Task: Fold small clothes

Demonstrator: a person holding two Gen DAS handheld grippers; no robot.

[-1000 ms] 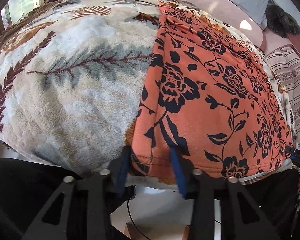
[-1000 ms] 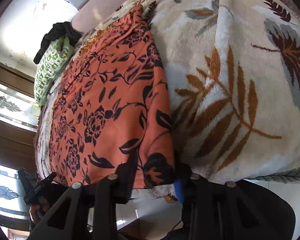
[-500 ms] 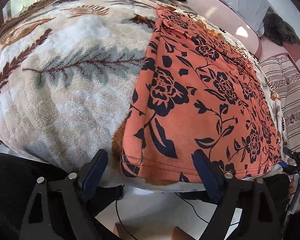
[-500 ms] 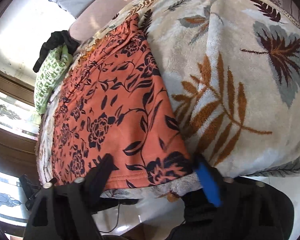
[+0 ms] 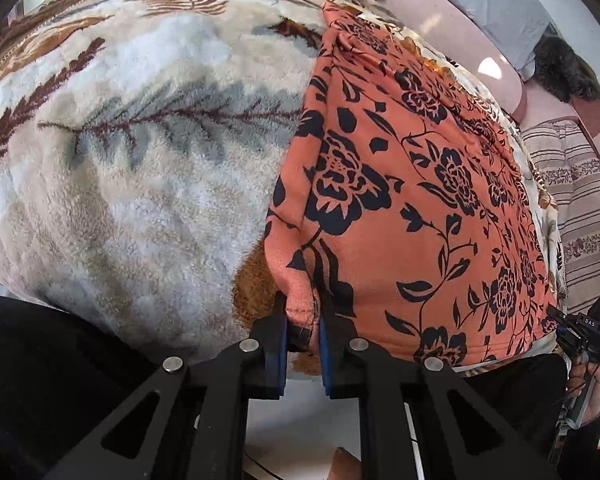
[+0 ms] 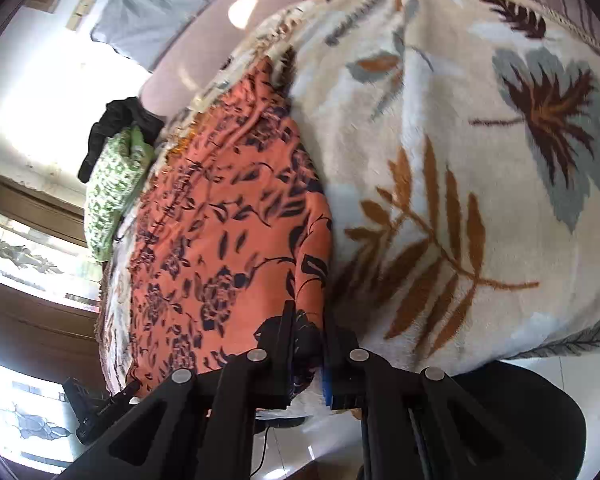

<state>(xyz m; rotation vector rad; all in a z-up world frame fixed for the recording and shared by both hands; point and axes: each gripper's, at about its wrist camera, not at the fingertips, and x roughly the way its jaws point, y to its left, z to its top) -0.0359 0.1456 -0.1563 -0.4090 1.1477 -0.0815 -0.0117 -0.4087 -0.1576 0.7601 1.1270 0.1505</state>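
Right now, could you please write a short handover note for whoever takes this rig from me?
Left gripper: shut on the near left corner of the orange floral garment, at its hem.
Right gripper: shut on the near right corner of the same hem.
The garment lies spread flat on the leaf-print blanket, its near hem at the bed's edge and its far end towards the green pillow.
Done: both near corners are gripped.
Left: no fold made yet. Probably lift both corners together and carry the hem towards the far end, then set it down and smooth it.
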